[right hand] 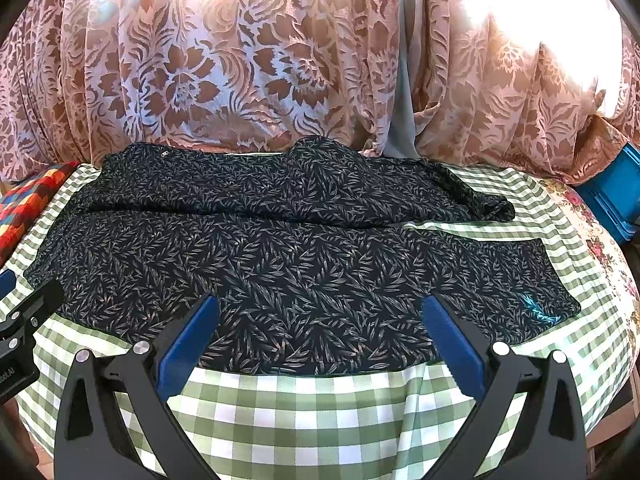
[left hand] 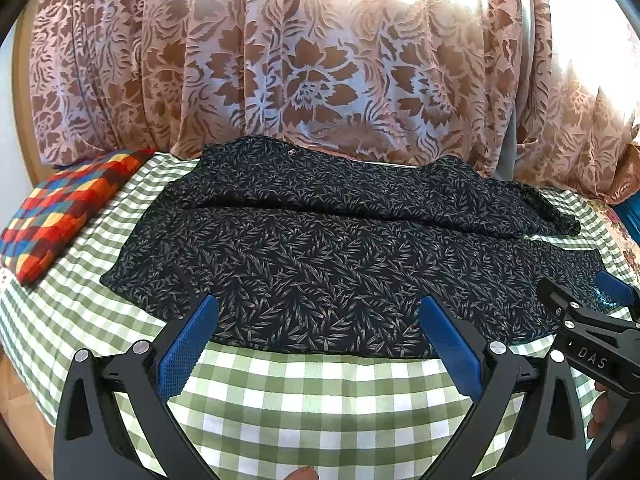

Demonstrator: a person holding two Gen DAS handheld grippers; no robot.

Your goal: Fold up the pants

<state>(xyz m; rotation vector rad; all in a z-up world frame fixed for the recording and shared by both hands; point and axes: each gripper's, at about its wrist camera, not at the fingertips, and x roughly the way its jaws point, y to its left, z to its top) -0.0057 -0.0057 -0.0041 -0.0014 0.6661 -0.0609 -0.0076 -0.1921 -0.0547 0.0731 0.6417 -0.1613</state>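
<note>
Only the right view shows the blue crate (right hand: 612, 196).

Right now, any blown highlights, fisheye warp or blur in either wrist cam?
Left wrist view: the curtain blows out to white along the top; black fisheye corners; the pants are sharp and evenly lit. Right wrist view: the same backlit glare at top and upper right; the checked cloth bows with lens warp; no motion blur. The left gripper and right gripper are both open and crisp.
</note>
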